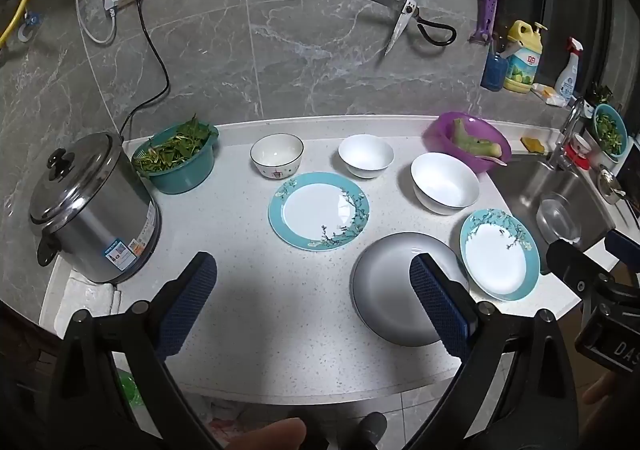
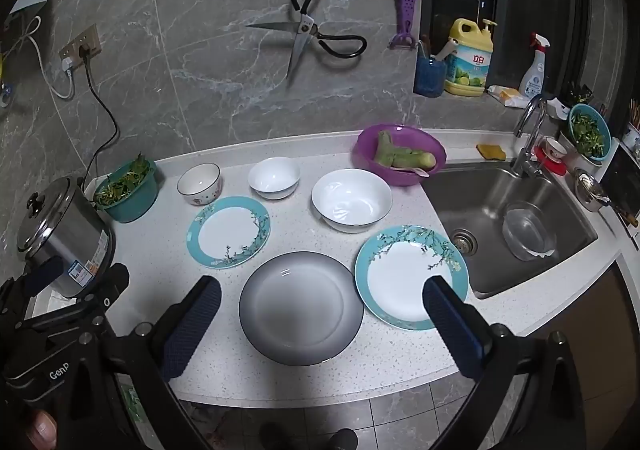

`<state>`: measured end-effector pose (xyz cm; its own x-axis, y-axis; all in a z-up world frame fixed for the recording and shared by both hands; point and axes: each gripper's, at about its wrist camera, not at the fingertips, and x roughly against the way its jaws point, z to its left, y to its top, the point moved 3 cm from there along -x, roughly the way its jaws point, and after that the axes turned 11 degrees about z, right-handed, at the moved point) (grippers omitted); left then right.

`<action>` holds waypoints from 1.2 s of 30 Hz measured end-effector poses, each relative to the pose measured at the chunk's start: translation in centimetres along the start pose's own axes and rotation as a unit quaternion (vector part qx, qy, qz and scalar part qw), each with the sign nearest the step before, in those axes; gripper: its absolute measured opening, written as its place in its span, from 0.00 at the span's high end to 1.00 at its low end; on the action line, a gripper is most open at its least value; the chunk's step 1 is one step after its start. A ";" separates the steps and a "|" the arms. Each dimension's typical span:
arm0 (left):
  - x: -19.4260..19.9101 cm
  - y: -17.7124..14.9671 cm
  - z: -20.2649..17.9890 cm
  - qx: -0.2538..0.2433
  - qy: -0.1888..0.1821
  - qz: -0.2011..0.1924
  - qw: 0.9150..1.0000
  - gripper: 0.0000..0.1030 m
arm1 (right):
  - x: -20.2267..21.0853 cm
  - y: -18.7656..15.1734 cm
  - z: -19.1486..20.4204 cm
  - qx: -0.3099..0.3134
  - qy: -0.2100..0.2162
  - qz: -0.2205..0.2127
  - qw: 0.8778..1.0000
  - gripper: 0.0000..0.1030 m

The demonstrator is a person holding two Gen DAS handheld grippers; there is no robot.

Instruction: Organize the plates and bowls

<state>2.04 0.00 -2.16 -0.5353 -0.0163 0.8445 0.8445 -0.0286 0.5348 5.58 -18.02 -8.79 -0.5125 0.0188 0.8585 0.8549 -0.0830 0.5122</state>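
Note:
On the white counter [image 1: 256, 310] lie a grey plate [image 1: 388, 290] [image 2: 300, 306], a teal floral plate [image 1: 318, 210] [image 2: 228, 232] to its left and a second teal floral plate [image 1: 498, 254] [image 2: 404, 274] to its right. Behind them stand a patterned small bowl [image 1: 277, 155] [image 2: 199, 183], a small white bowl [image 1: 365, 155] [image 2: 274, 176] and a large white bowl [image 1: 445, 182] [image 2: 351, 199]. My left gripper [image 1: 312, 270] is open and empty above the counter's front. My right gripper [image 2: 322, 292] is open and empty above the grey plate.
A steel rice cooker [image 1: 90, 210] and a teal basin of greens [image 1: 176, 158] stand at the left. A purple basin [image 1: 468, 140] with a vegetable sits by the sink [image 2: 512, 218], which holds a glass bowl [image 2: 528, 230]. Scissors [image 1: 408, 18] hang on the wall.

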 end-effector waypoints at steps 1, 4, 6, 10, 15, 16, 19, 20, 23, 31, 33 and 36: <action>0.0 0.0 0.0 0.000 0.000 0.001 1.000 0.04 | 0.0 0.0 0.0 0.000 0.000 0.000 1.000 0.00; 0.0 0.0 0.0 0.000 0.000 0.001 1.000 0.04 | 0.0 -0.1 0.0 0.000 0.000 -0.001 1.000 0.00; -0.1 0.0 -0.1 0.001 -0.001 0.000 1.000 0.04 | -0.1 -0.1 0.1 0.000 -0.001 -0.001 1.000 0.00; 0.0 0.0 0.1 0.001 -0.003 0.001 1.000 0.04 | -0.2 -0.1 0.1 0.000 0.000 0.000 1.000 0.00; 0.1 -0.4 0.4 0.003 -0.001 0.000 1.000 0.04 | -0.2 -0.1 0.2 -0.001 0.000 -0.001 1.000 0.00; 0.1 -0.5 0.4 0.002 -0.001 0.001 1.000 0.04 | -0.2 -0.2 0.2 0.000 0.000 0.000 1.000 0.00; -0.1 -0.9 0.4 0.003 -0.002 0.001 1.000 0.04 | -0.3 -0.2 0.2 0.000 0.000 -0.001 1.000 0.00; -0.1 -0.9 0.4 0.003 -0.001 0.001 1.000 0.04 | -0.3 -0.2 0.2 0.000 0.000 -0.001 1.000 0.00; 0.0 -0.9 0.4 0.003 -0.001 0.001 1.000 0.04 | -0.3 -0.2 0.2 0.000 -0.001 0.000 1.000 0.00; -0.4 -0.4 0.6 0.004 0.001 0.002 1.000 0.04 | -0.4 -0.2 0.2 0.000 -0.001 0.001 1.000 0.00; -0.4 -0.4 0.6 0.005 0.000 0.002 1.000 0.04 | -0.4 -0.2 0.2 0.000 -0.001 0.001 1.000 0.00; -0.4 -0.4 0.6 0.005 0.001 0.002 1.000 0.04 | -0.4 -0.2 0.2 0.000 0.000 0.001 1.000 0.00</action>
<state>1.91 0.60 -2.67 -0.5317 -0.0177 0.8467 0.8469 -0.0193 0.5314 5.65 -17.83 -9.23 -0.5110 0.0196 0.8594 0.8558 -0.0825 0.5107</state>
